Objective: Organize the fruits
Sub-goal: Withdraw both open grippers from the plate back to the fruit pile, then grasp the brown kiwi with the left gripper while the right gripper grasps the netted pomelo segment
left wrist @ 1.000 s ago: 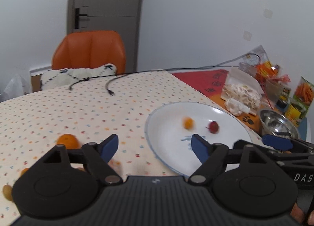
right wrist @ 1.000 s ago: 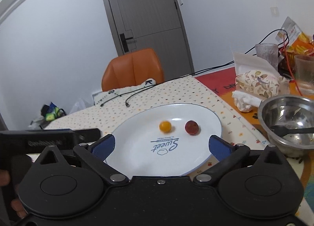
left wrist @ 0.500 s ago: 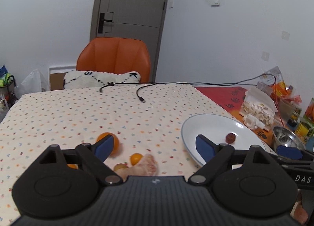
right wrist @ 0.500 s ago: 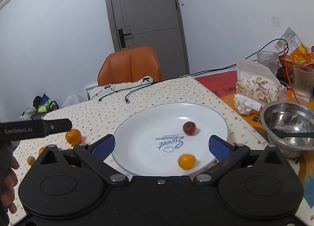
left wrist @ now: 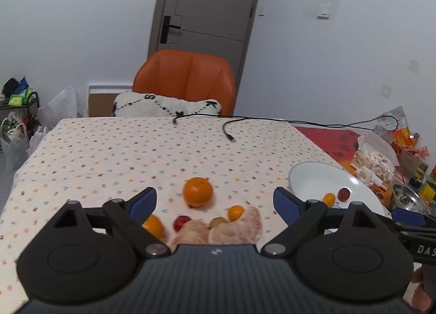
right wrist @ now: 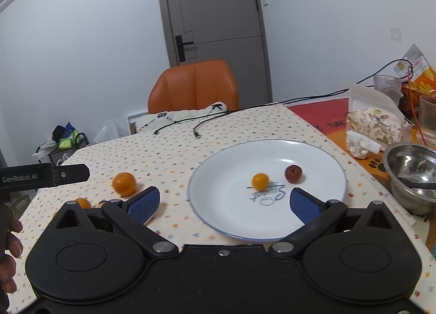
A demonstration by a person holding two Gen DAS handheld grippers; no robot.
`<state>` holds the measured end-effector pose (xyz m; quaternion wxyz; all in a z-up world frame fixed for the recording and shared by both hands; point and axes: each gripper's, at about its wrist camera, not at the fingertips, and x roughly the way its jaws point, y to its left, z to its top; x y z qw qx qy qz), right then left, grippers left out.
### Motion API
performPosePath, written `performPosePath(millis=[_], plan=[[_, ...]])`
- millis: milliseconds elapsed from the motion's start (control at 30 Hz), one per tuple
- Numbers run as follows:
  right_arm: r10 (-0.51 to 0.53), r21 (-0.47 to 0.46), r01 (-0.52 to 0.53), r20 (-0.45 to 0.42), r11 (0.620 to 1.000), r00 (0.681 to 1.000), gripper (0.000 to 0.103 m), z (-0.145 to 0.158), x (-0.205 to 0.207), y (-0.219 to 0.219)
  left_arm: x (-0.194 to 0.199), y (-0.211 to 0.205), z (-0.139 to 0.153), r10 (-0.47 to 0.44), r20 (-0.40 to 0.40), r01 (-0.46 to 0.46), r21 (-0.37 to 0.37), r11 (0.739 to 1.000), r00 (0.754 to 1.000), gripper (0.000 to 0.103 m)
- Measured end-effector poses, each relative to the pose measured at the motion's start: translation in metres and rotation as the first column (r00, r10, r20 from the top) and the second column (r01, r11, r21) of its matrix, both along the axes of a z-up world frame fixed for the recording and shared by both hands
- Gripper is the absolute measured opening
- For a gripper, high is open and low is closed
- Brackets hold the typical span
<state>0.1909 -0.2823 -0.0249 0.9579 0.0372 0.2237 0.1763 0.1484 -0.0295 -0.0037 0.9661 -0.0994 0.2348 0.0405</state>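
Observation:
A white plate holds a small orange fruit and a dark red fruit. My right gripper hangs open over the plate's near left rim, empty. Left of the plate lies an orange. In the left wrist view that orange sits on the dotted tablecloth between my open, empty left gripper fingers. Nearer lie a small orange fruit, a red fruit, a yellowish fruit, peeled pomelo segments and another orange. The plate is at the right.
A steel bowl with a spoon stands right of the plate, with a tissue pack, glasses and snack bags behind. Black cables lie at the table's far edge. An orange chair with a cushion stands beyond. A hand holds the left gripper.
My left gripper has swung left from the plate to the loose fruits on the cloth. The right gripper has shifted left too. The small orange fruit rolled around on the plate.

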Motion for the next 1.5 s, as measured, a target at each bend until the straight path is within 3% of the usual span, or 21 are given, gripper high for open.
performPosePath(millis=[567,1067,1233,1500], plan=[[0.151,0.023,-0.151,0.008,0.988,0.988,0.103,0.006,-0.014,0.050,-0.028,0.051,0.003,0.081,-0.014,-0.081,0.040,0.996,0.997,0.092],[0.231,0.069,-0.225,-0.095,0.972,0.968,0.103,-0.010,-0.005,0.077,-0.040,0.082,-0.014,0.107,-0.044,-0.107,-0.005,0.994,0.993,0.091],[0.245,0.066,-0.239,-0.110,0.969,0.963,0.103,-0.016,0.000,0.086,-0.038,0.090,-0.022,0.107,-0.054,-0.109,-0.029,0.994,0.993,0.088],[0.252,0.053,-0.246,-0.147,0.968,0.957,0.103,-0.028,0.013,0.096,-0.027,0.092,-0.037,0.081,-0.087,-0.085,-0.042,0.995,0.993,0.073]])
